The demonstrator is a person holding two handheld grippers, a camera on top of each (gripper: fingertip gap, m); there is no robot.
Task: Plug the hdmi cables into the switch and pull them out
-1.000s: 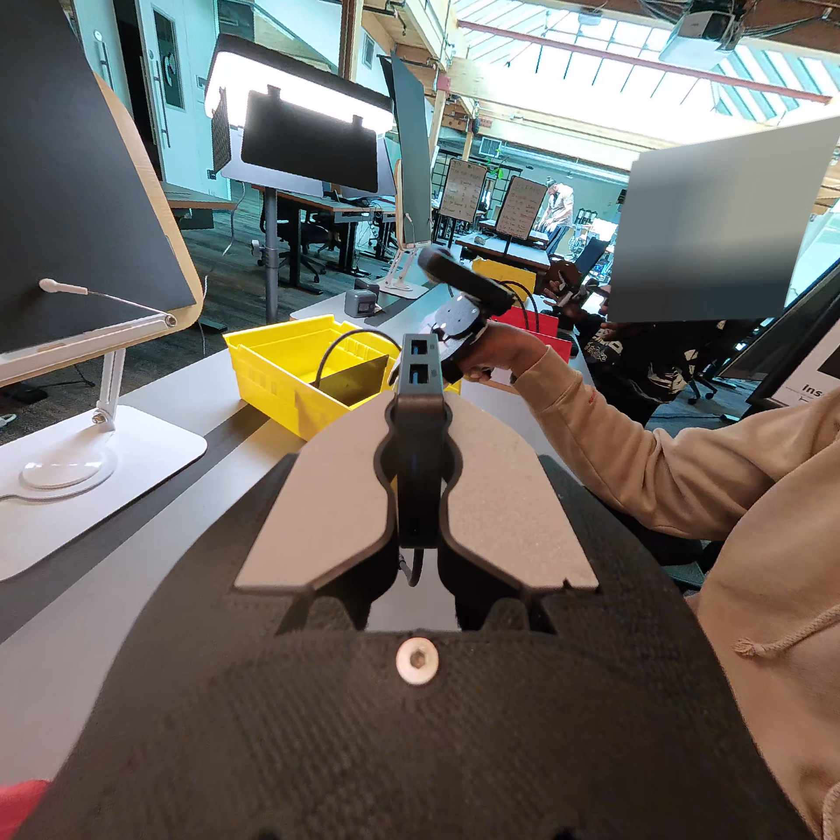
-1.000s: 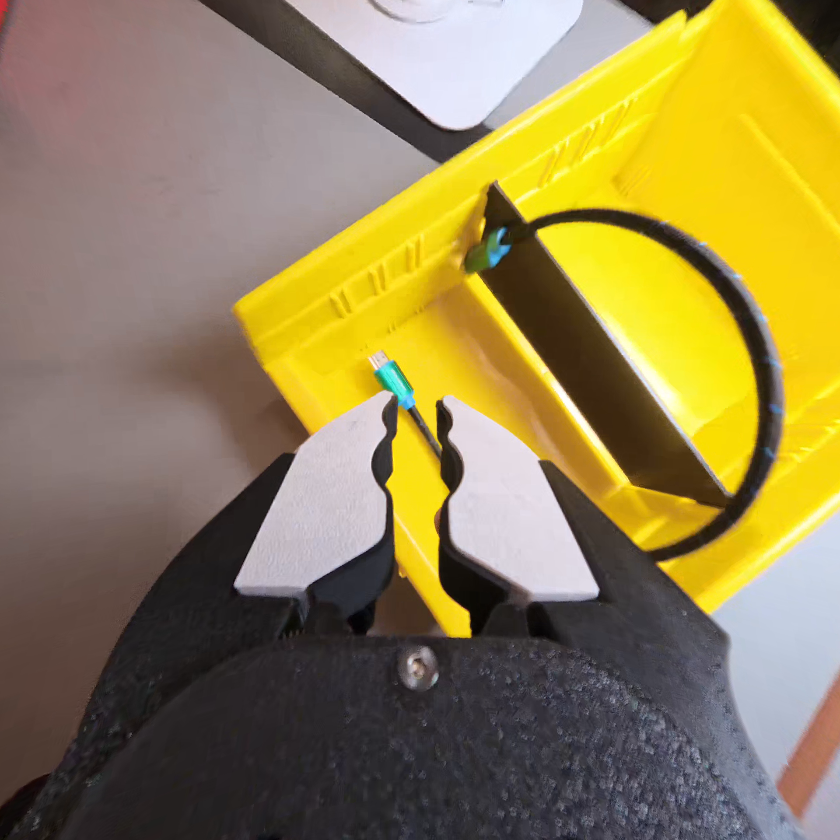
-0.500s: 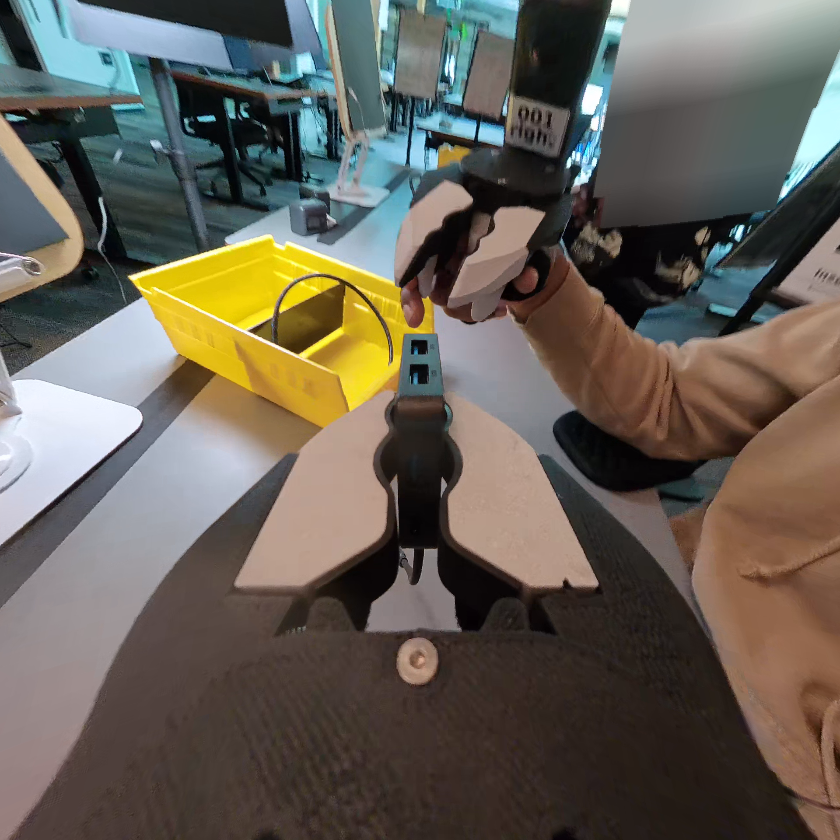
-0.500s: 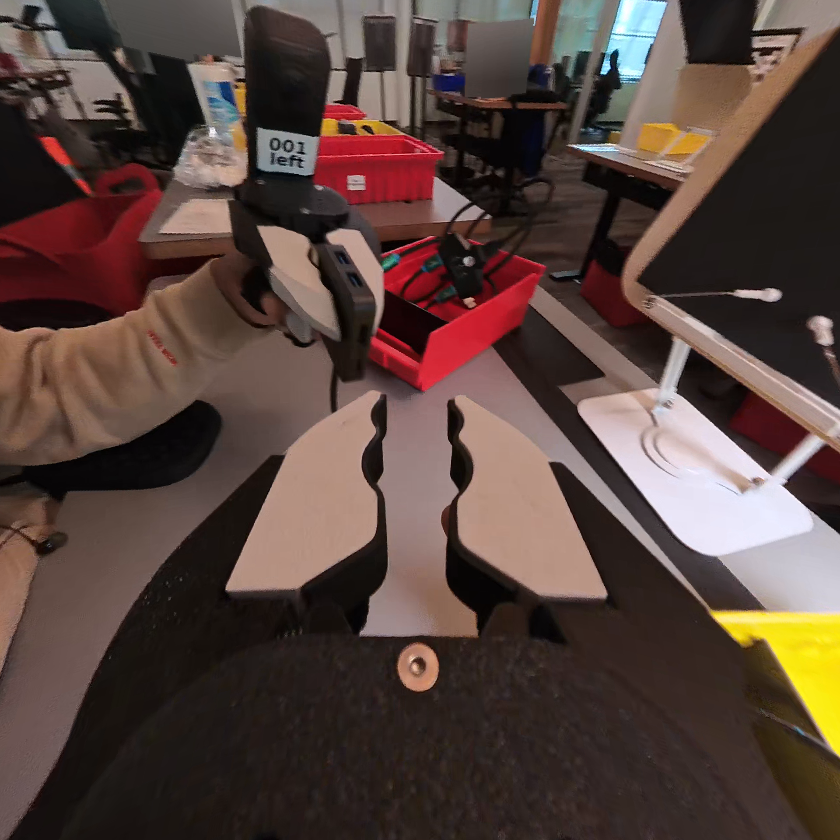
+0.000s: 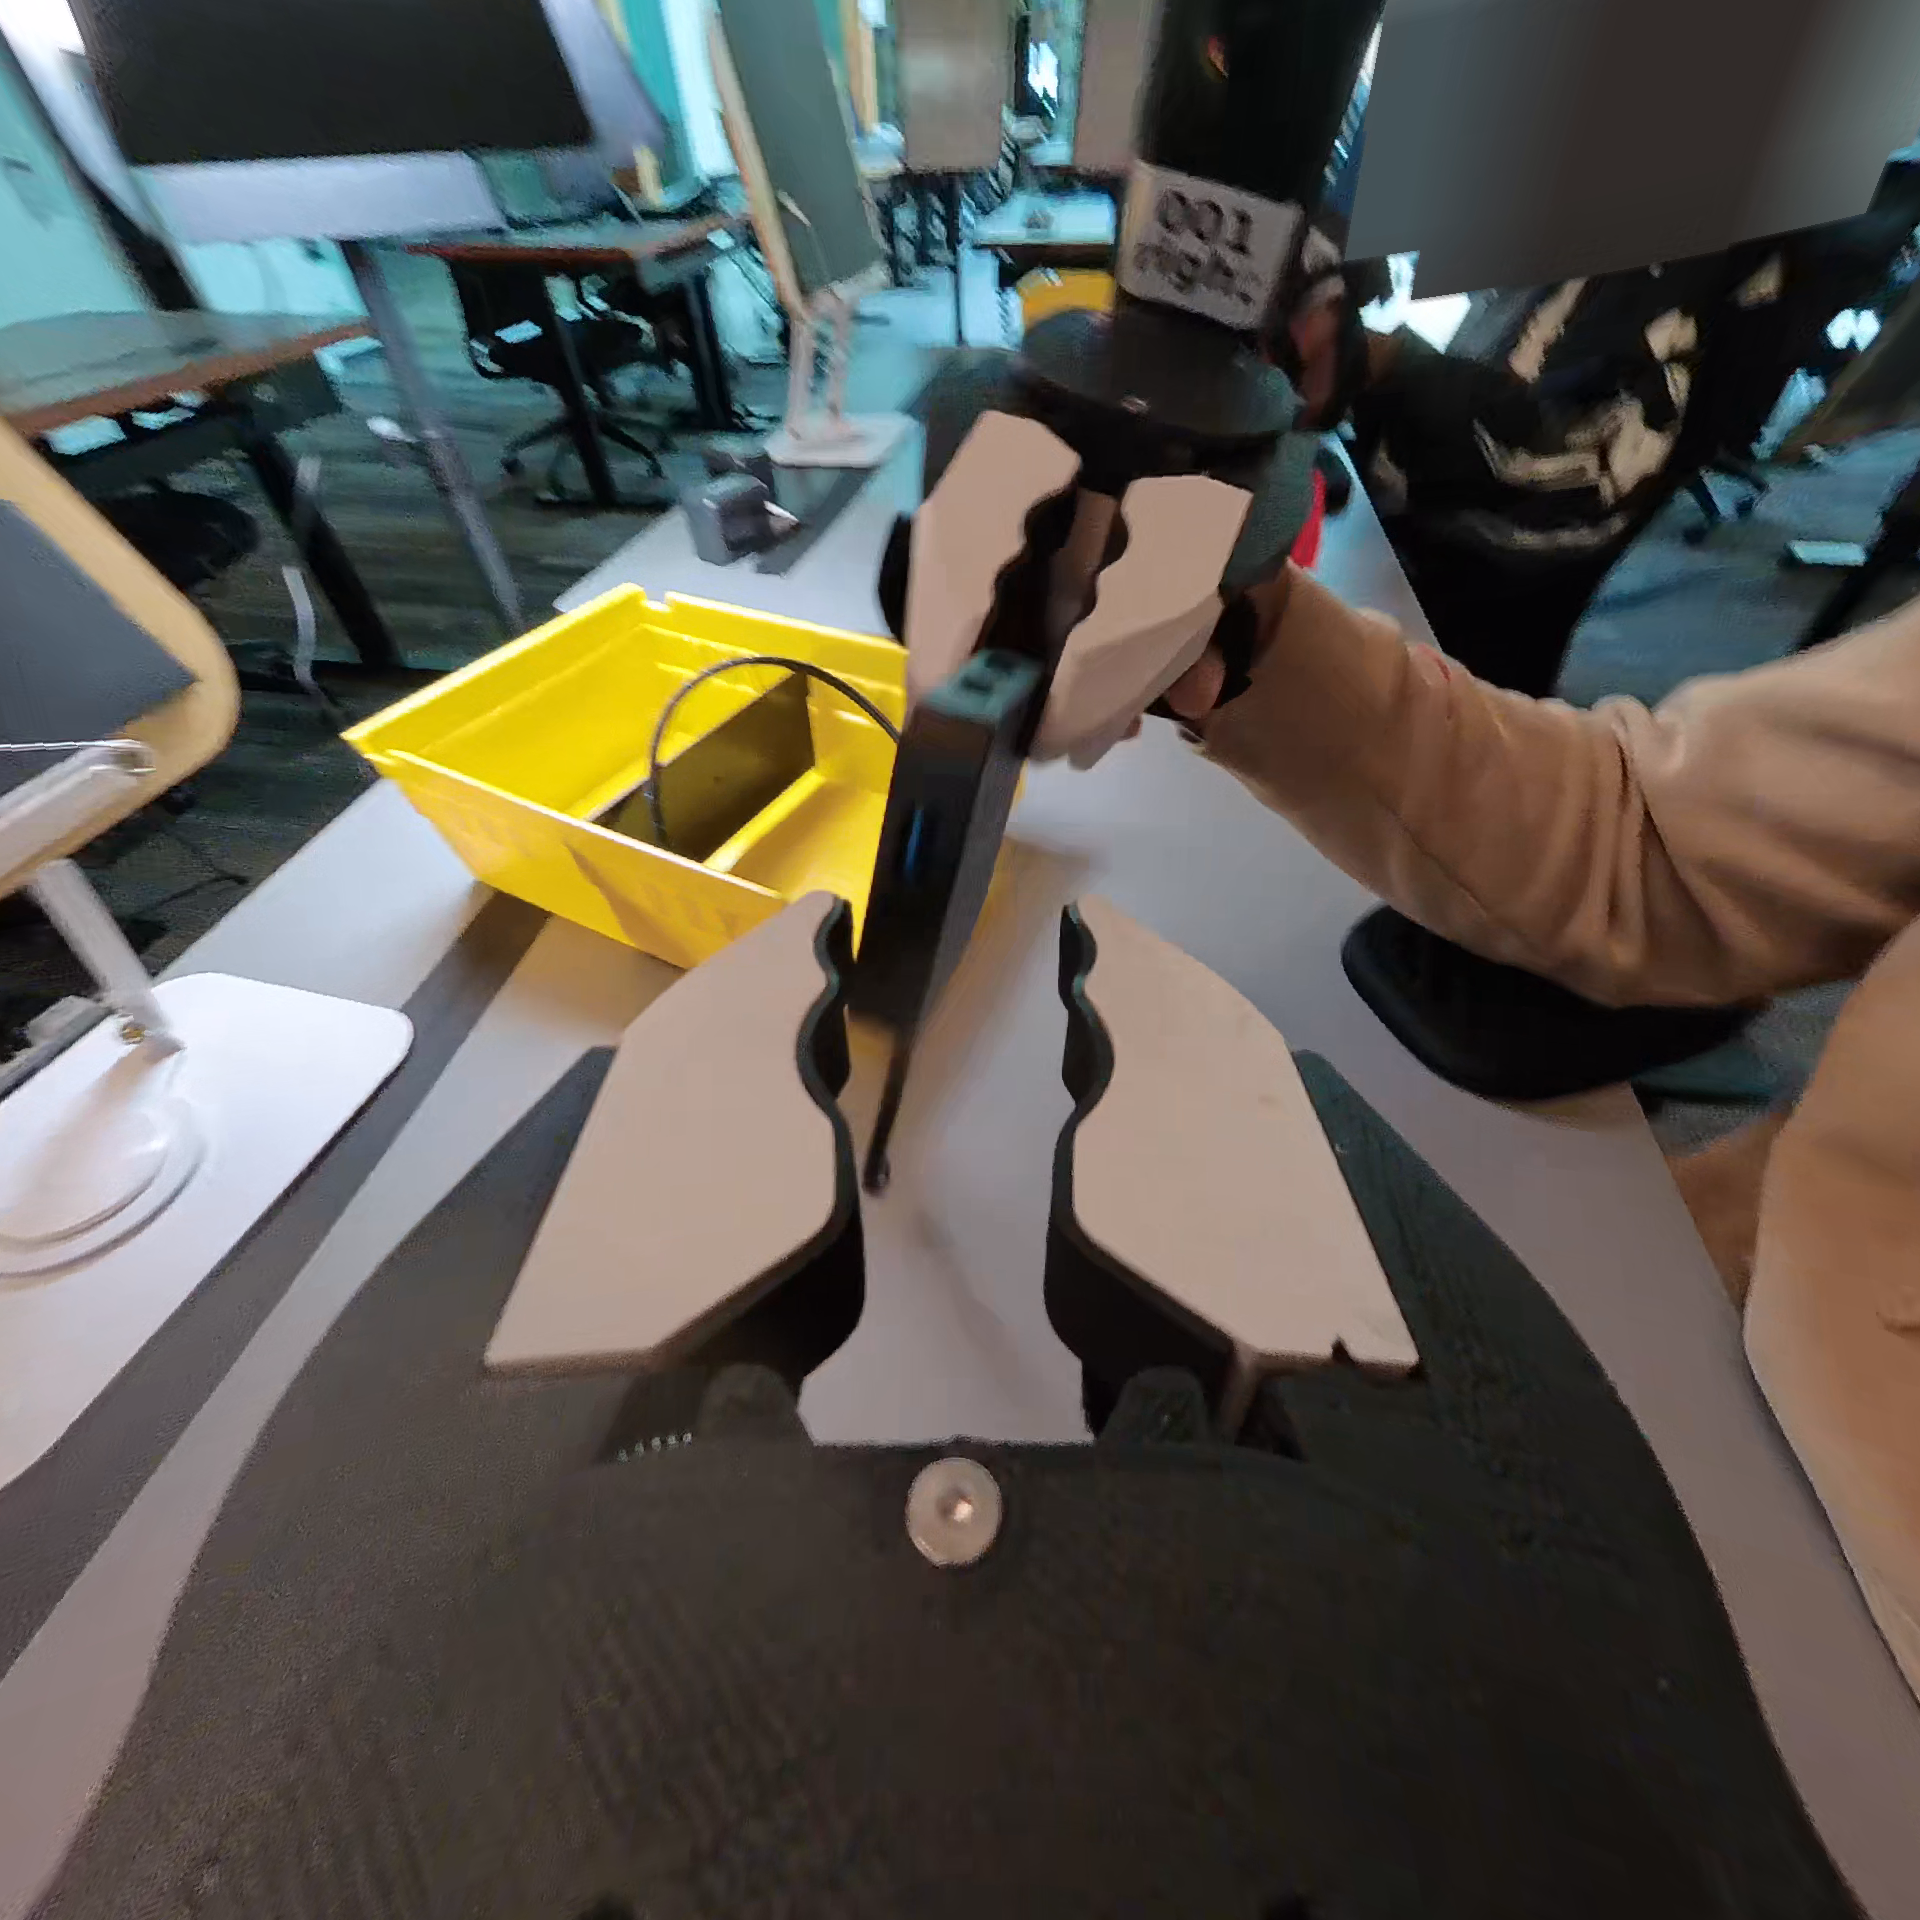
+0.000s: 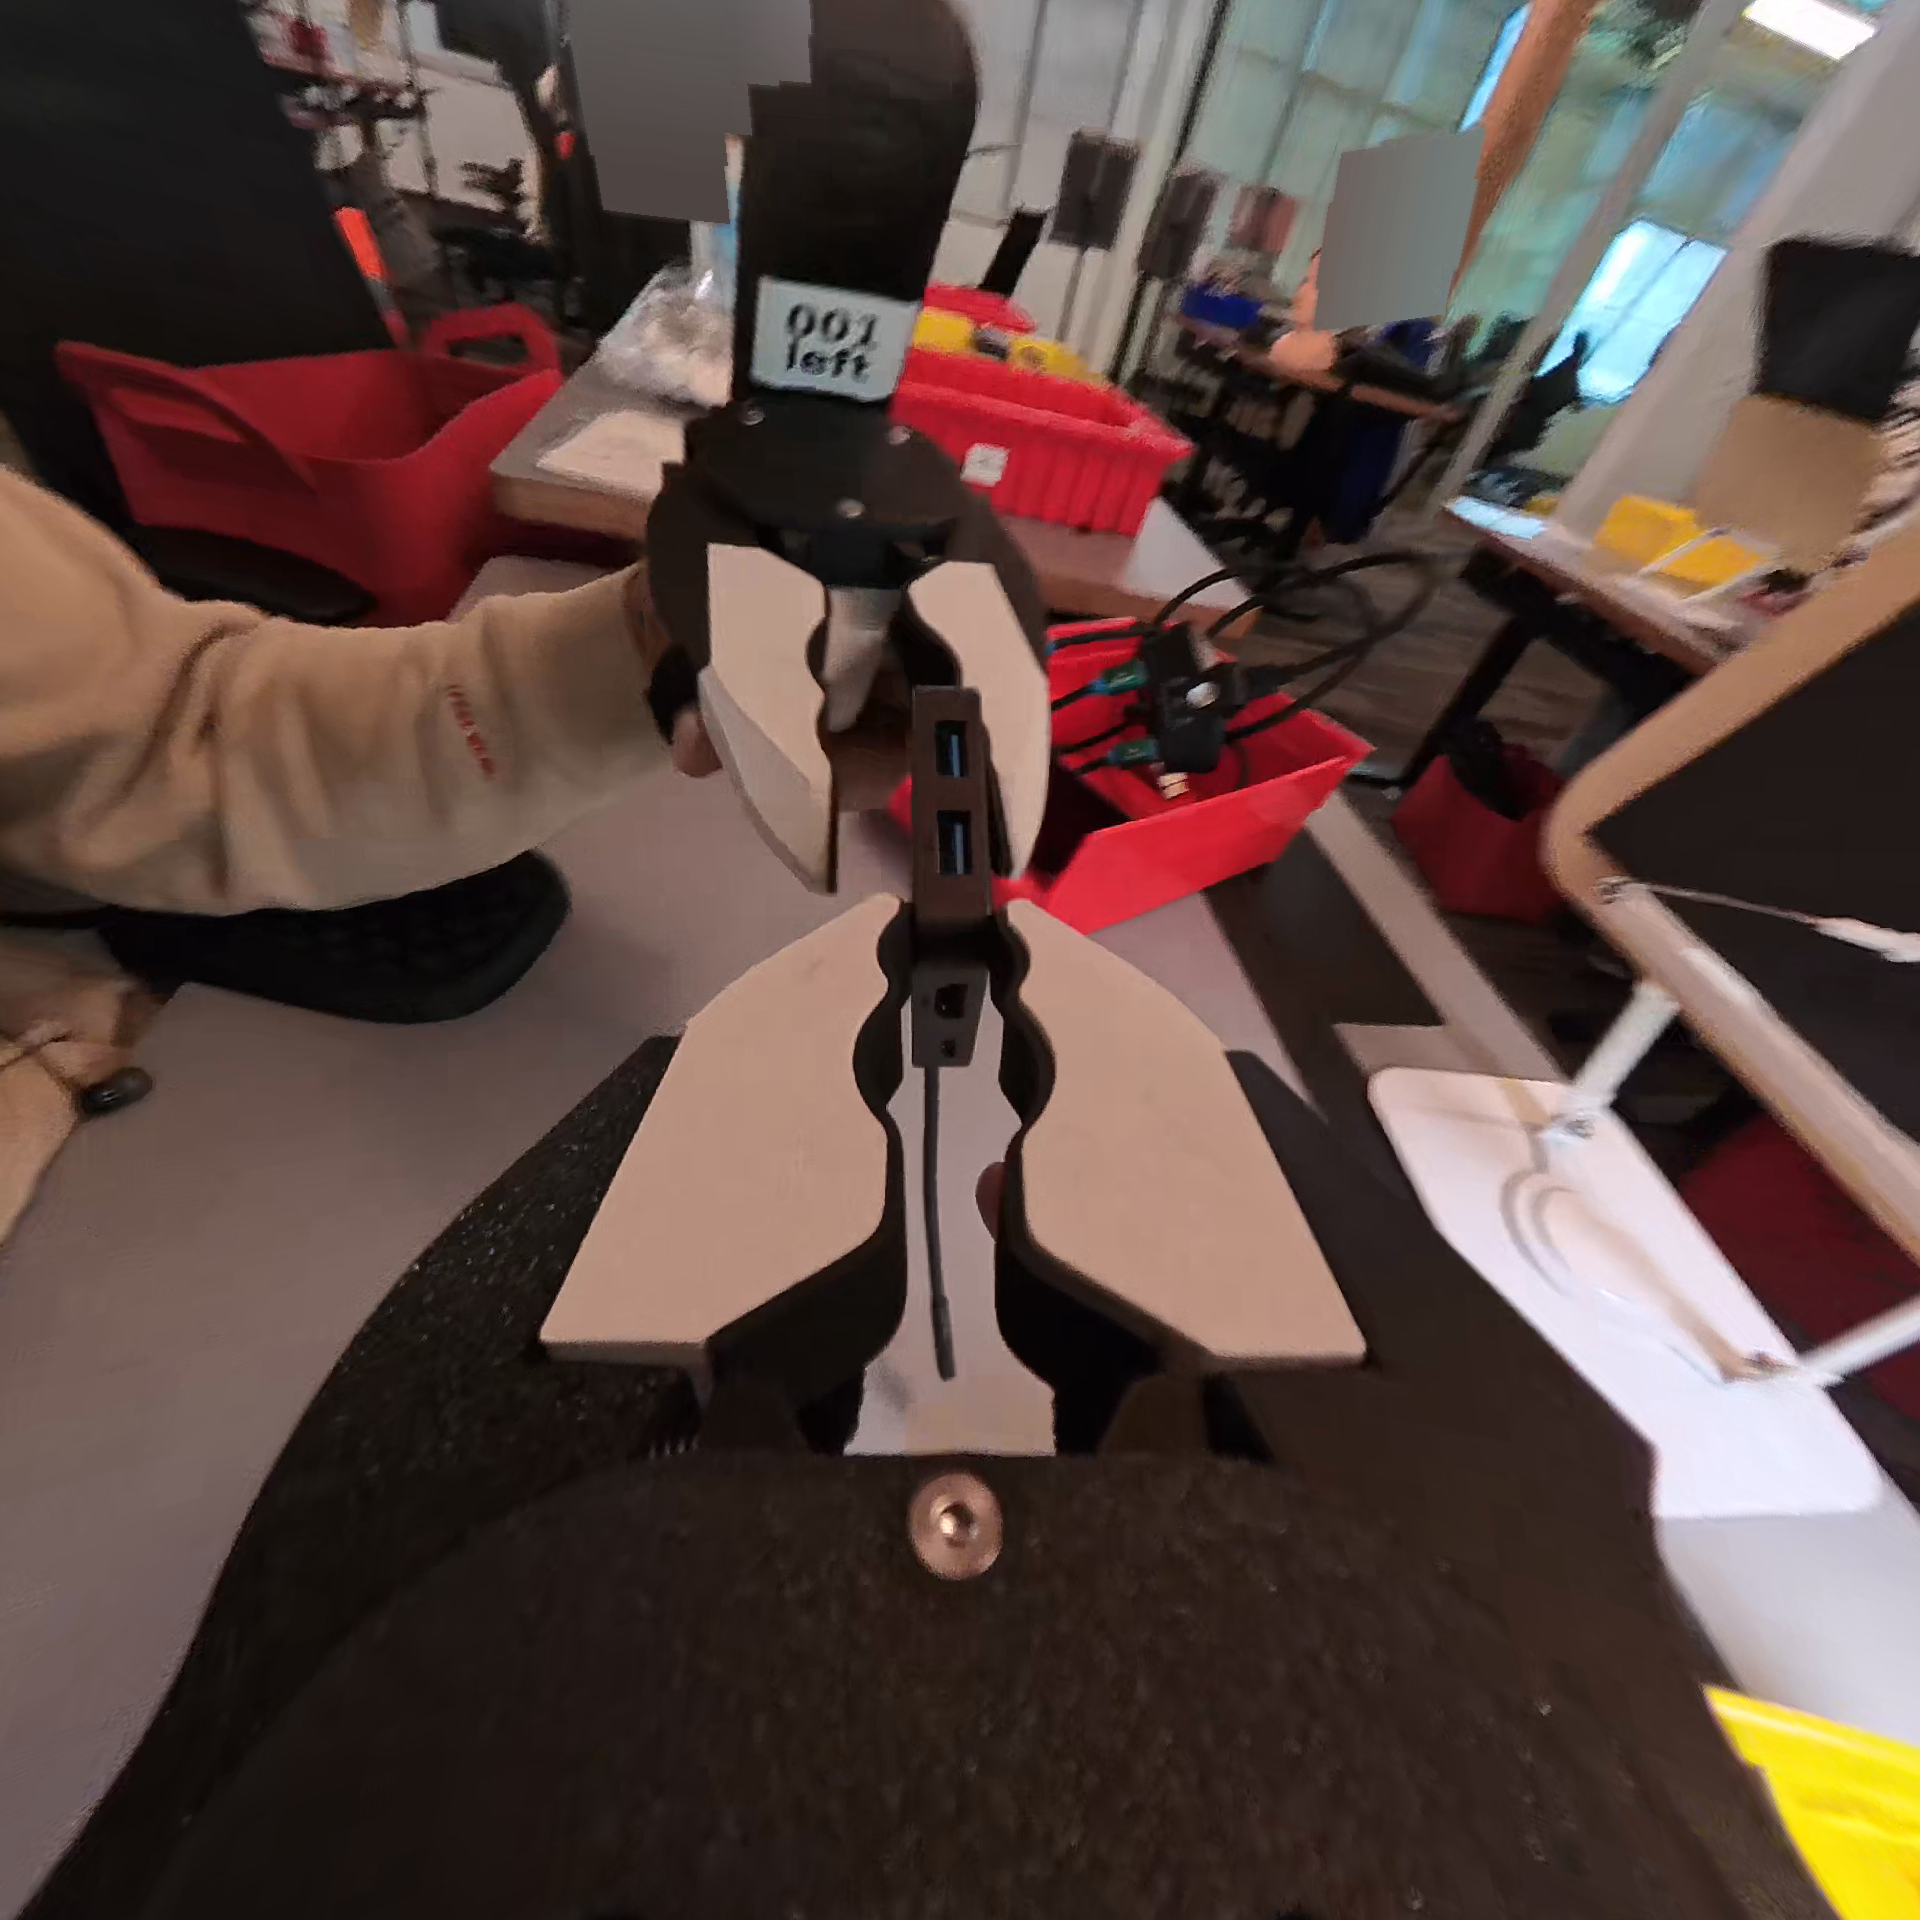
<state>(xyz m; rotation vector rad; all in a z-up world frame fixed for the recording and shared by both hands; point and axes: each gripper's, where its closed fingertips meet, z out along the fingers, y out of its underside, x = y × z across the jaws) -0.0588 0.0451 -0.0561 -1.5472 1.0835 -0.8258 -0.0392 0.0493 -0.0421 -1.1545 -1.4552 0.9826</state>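
Note:
The switch (image 6: 948,831) is a slim black box with two blue ports and a short black cable tail. My right gripper (image 6: 951,914) is shut on its lower end and holds it upright above the grey table (image 6: 208,1299). My left gripper (image 5: 951,914) is open, its fingers standing apart on either side of the switch (image 5: 935,831). In the left wrist view the right gripper (image 5: 1003,696) holds the switch from the far end. In the right wrist view the left gripper (image 6: 920,868) faces me, open. A black cable (image 5: 727,675) lies in the yellow bin (image 5: 520,748).
A red bin (image 6: 1195,852) behind the switch holds more cables with green plugs and another black switch (image 6: 1184,707). A white stand base (image 5: 208,1060) sits left of the yellow bin. A black pad (image 5: 1507,1029) lies under the person's beige sleeve (image 5: 1507,810). My two grippers' fingertips are within a few centimetres of each other.
The left gripper has opened and let go of the switch. The right gripper left the yellow bin, came to face the left one and shut on the switch.

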